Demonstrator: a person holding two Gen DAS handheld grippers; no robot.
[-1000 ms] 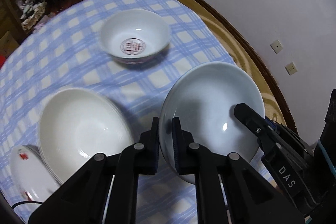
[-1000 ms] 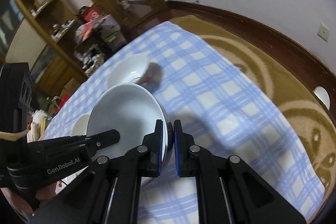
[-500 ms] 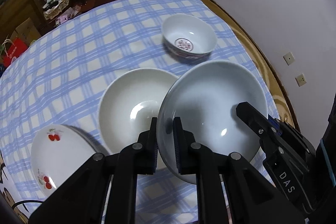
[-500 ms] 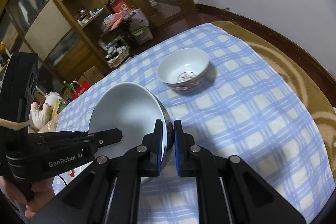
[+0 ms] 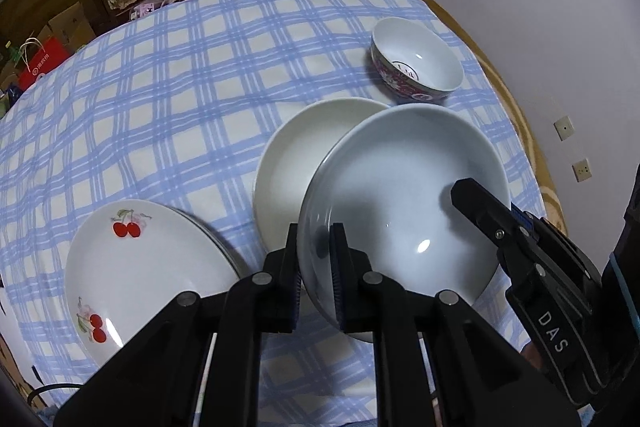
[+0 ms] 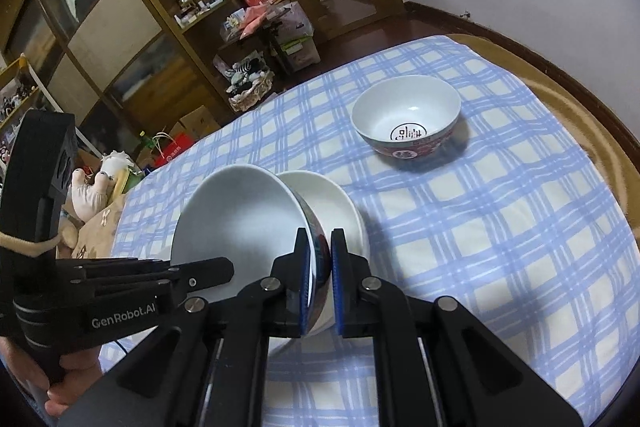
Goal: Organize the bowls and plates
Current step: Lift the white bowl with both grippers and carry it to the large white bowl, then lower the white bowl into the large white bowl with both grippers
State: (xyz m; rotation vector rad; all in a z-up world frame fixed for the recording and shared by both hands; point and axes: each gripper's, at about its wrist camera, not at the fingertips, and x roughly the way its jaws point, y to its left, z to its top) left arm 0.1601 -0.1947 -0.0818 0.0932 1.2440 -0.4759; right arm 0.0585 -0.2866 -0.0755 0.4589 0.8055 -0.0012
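Both grippers are on one pale grey-white bowl point(image 5: 404, 203), carried tilted above the blue checked tablecloth point(image 5: 168, 99). Left gripper point(image 5: 316, 267) is clamped on the near rim, one pad inside and one outside; right gripper point(image 6: 320, 283) is clamped on the opposite rim, and in the left wrist view it shows as the black finger at lower right reaching into the bowl. The step in hand looks like nesting: the held bowl overlaps the right half of a white shallow bowl point(image 5: 296, 163) sitting on the cloth at frame centre, but isn't centred over it. My read on the next move: shift it toward frame left until the rims line up, level it, lower it in, then let go with both pairs of tongs. The risk is rim-on-rim contact if it goes down still tilted. Elsewhere in the left view, a cherry-print plate point(image 5: 148, 267) sits lower left, apparently on top of another plate, and a small red-patterned bowl point(image 5: 416, 63) stands upper right, well apart. Only the left view shows the cherry plate. Only the right wrist view shows red pattern on the held bowl's outer wall between the pads, the mark in the small bowl's bottom, the person's hand point(image 6: 68, 383) at lower left holding the left gripper, and the wooden cabinet point(image 6: 120, 7) upper left.
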